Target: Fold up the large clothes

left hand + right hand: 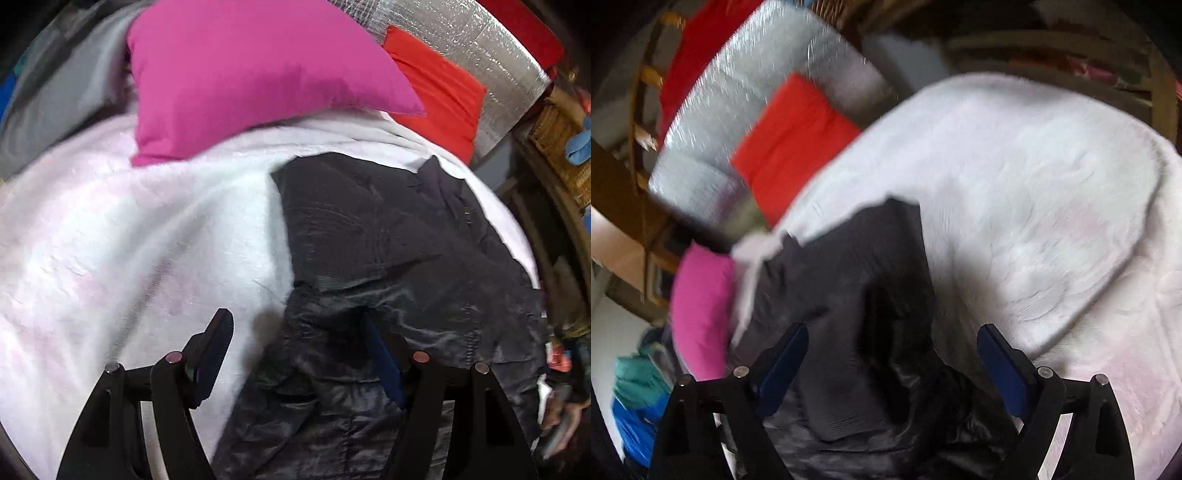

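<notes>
- Left wrist view: one dark jacket (388,258) lies on the white fleece blanket (129,240) of the bed, right of centre, sleeve folded across. Left gripper (299,354) jaws spread, straddling the jacket's near edge, pinching nothing.
- One pink pillow (240,74), one red cushion (436,92) behind.
- Right wrist view (blurred): right gripper (892,362) jaws spread wide over the jacket (849,295), fabric between but unpinched.
- Judgement: shell looks slick, soft, light, bulky; grab hem or shoulder seams.
</notes>
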{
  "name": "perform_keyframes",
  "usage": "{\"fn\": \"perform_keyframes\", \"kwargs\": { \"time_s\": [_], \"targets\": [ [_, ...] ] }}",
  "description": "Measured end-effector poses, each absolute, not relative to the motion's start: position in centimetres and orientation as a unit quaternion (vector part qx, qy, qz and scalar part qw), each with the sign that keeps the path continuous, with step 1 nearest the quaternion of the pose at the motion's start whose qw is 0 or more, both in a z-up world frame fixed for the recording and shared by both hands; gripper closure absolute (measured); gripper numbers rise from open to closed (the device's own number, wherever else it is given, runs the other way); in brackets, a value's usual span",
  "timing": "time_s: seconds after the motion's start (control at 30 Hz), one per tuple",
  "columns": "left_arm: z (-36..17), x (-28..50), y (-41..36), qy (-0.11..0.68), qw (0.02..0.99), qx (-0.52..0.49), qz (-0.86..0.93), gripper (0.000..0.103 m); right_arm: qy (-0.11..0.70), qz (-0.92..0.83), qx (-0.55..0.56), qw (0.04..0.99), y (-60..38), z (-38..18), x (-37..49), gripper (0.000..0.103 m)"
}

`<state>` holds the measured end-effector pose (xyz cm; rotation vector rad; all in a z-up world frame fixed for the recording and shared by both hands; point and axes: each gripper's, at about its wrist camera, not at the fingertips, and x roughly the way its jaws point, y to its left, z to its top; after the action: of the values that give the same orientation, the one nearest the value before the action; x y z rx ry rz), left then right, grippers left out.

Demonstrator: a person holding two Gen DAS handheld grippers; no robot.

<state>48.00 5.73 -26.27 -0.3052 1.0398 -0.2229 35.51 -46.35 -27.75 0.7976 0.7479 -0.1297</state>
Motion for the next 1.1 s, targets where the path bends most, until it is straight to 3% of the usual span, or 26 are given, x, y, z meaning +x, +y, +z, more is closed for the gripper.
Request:
{"fn": "perform_keyframes", "kwargs": {
  "time_s": [0.03, 0.1, 0.13, 0.2, 0.23, 0.3, 0.43, 0.5, 0.53, 0.63, 0.67, 0.7, 0.77, 1.07, 1.1],
  "targets": [
    [-26.5, 48.1, 5.6, 0.495, 0.848, -0.152, -0.117, 0.031, 0.367, -0.052, 0.380, 0.848, -46.0, -28.3, 36.1, 0.019],
    [-26.9, 48.4, 5.1, 0.495, 0.842, -0.164, -0.136, 0.035, 0.390, -0.049, 0.359, 0.847, -44.8, -28.9, 36.9, 0.035],
    [-27.0, 48.5, 4.9, 0.494, 0.841, -0.169, -0.143, 0.046, 0.401, -0.058, 0.327, 0.854, -44.0, -28.8, 37.3, 0.041],
    [-26.9, 48.6, 4.4, 0.490, 0.846, -0.162, -0.135, 0.058, 0.395, -0.071, 0.277, 0.873, -42.6, -27.7, 37.6, 0.064],
    [-26.6, 48.6, 4.2, 0.486, 0.850, -0.158, -0.131, 0.069, 0.382, -0.082, 0.255, 0.885, -42.0, -26.6, 37.3, 0.068],
    [-26.0, 48.6, 4.1, 0.479, 0.854, -0.161, -0.128, 0.074, 0.352, -0.097, 0.230, 0.902, -41.3, -24.7, 36.6, 0.074],
    [-25.4, 48.5, 3.9, 0.470, 0.863, -0.144, -0.121, 0.077, 0.331, -0.128, 0.196, 0.914, -40.5, -23.7, 36.3, 0.074],
    [-26.5, 48.8, 3.4, 0.491, 0.856, -0.122, -0.111, 0.072, 0.371, -0.134, 0.210, 0.894, -41.5, -26.1, 37.4, 0.074],
    [-26.8, 48.8, 3.3, 0.498, 0.853, -0.113, -0.110, 0.064, 0.388, -0.133, 0.217, 0.886, -41.8, -27.3, 37.9, 0.074],
    [-26.7, 48.7, 2.9, 0.503, 0.855, -0.082, -0.094, 0.054, 0.378, -0.119, 0.248, 0.884, -42.4, -26.4, 37.3, 0.069],
    [-26.3, 48.6, 3.0, 0.501, 0.857, -0.081, -0.090, 0.052, 0.373, -0.112, 0.264, 0.882, -42.6, -25.9, 37.0, 0.060],
    [-26.0, 48.6, 3.2, 0.500, 0.857, -0.084, -0.088, 0.051, 0.370, -0.107, 0.274, 0.881, -42.9, -25.7, 36.7, 0.040],
    [-25.7, 48.6, 4.0, 0.506, 0.851, -0.107, -0.089, 0.041, 0.361, -0.101, 0.293, 0.880, -43.5, -25.1, 36.0, 0.026],
    [-27.4, 47.5, 5.6, 0.540, 0.805, -0.191, -0.154, 0.036, 0.399, -0.037, 0.356, 0.844, -45.1, -27.8, 35.4, 0.026],
    [-27.5, 47.4, 5.4, 0.538, 0.807, -0.187, -0.153, 0.036, 0.403, -0.025, 0.355, 0.843, -44.7, -28.2, 35.5, 0.033]
  ]
}}
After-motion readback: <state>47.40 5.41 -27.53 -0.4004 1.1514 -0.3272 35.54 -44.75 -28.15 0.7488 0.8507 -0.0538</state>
